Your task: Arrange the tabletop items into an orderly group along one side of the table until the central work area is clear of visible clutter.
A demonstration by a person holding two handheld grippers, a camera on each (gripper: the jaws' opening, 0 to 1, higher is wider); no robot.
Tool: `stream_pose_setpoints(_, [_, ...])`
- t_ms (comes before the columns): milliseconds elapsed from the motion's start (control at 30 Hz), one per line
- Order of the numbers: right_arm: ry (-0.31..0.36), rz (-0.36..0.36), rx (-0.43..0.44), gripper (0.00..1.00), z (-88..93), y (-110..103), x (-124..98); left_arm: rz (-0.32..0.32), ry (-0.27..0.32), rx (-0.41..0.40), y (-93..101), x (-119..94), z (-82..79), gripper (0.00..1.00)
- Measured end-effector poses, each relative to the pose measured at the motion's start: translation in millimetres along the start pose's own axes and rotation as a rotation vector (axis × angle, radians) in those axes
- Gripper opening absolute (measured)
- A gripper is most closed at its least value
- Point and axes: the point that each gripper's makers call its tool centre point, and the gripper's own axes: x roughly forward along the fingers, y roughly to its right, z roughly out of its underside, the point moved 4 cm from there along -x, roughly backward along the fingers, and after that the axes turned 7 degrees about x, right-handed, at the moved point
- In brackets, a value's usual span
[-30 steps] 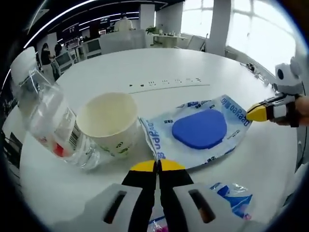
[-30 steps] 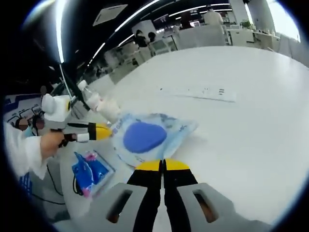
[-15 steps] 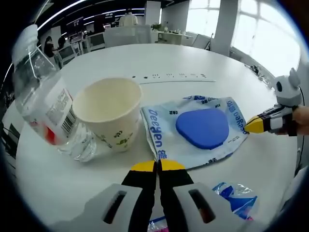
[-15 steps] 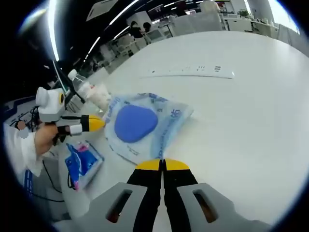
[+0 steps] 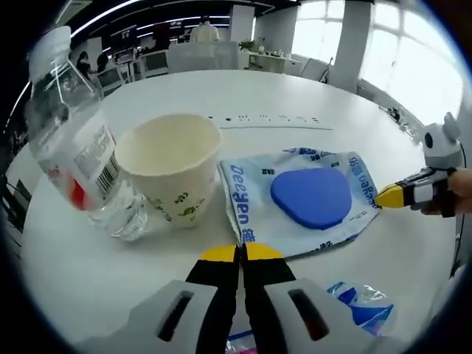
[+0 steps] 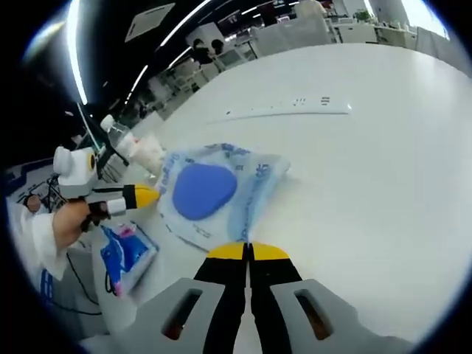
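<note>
Left gripper view: left gripper (image 5: 240, 254) low at the near edge, yellow-tipped fingers (image 5: 219, 254) pressed together with the near edge of the mask packet (image 5: 299, 200) right at their tips; cannot tell if the plastic is pinched between them. The packet is a clear and white bag with blue print and a blue mask inside, lying flat on the white round surface (image 5: 221, 96). Just left of the packet stands a paper cup (image 5: 172, 175), upright, open top, touching or nearly touching the packet's left edge. Left of the cup a clear water bottle (image 5: 80, 162) with white cap and a red and white label leans tilted, its base against the cup. A second small blue packet (image 5: 359, 304) lies near the bottom right, apart from the mask packet. A strip of small sockets (image 5: 267, 120) sits in the surface beyond the items. Right gripper (image 5: 389, 195) comes in from the right, held by a hand (image 5: 459, 189), its yellow tip at the packet's far right edge.

Right gripper view: right gripper (image 6: 248, 252) with fingers (image 6: 269, 252) together, tips at the packet's (image 6: 214, 193) near corner; grip on it unclear. Left gripper (image 6: 144, 196) at the packet's left edge, held by a hand (image 6: 65, 221). Cup (image 6: 150, 154) and bottle (image 6: 116, 135) behind it; small blue packet (image 6: 125, 254) lower left.
</note>
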Motion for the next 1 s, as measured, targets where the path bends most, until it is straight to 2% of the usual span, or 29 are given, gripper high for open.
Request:
stream_pose_setpoints(67, [0.007,-0.01,0.047,0.0,0.3,1,-1,-0.001,0.001,-0.003,0.4,0,-0.2,0.0])
stream_pose_setpoints(267, [0.001,-0.007,0.029,0.0,-0.3,1,-1,-0.008,0.005,-0.006,2.3,0,-0.6,0.0])
stream_pose_setpoints(333, [0.003,-0.011,0.05,0.0,-0.1,1,-2,-0.013,0.006,-0.003,2.5,0,-0.5,0.0])
stream_pose_setpoints(433, [0.024,-0.014,0.062,0.0,1.0,2,-3,-0.027,0.027,-0.067,-0.1,1,1.0,0.0])
stream_pose_setpoints(500, [0.029,-0.005,0.062,0.0,1.2,0,-3,-0.036,0.032,-0.058,0.4,1,0.9,0.0])
stream_pose_setpoints(533, [0.038,-0.004,0.026,0.0,0.9,0,-3,-0.044,0.029,-0.048,1.2,2,0.4,0.0])
stream_pose_setpoints(667, [0.031,-0.013,0.042,0.01,-0.1,-2,-4,-0.062,0.014,-0.028,0.7,3,-1.6,0.0])
stream_pose_setpoints(700, [0.032,-0.014,0.039,0.04,-0.1,-3,-5,-0.064,0.014,-0.035,0.2,2,-1.7,0.01])
stream_pose_setpoints(733, [0.03,-0.022,0.021,0.1,0.1,-6,-6,-0.08,0.015,-0.041,-1.0,-1,-1.3,0.03])
stream_pose_setpoints(800, [0.075,-0.012,-0.048,0.2,-5.2,-8,-9,-0.112,0.017,-0.032,-4.1,-6,0.5,0.19])
stream_pose_setpoints(867, [0.121,-0.038,-0.06,0.34,-9.1,-18,-13,-0.126,0.043,-0.053,-6.6,-11,1.5,0.38])
stream_pose_setpoints(933, [0.131,-0.049,-0.067,0.43,-10.1,-25,-18,-0.1,0.072,-0.101,-4.6,-16,2.2,0.51])
stream_pose_setpoints(1000, [0.15,-0.07,-0.113,0.51,-11.6,-32,-22,-0.087,0.096,-0.104,-1.5,-25,1.2,0.57])
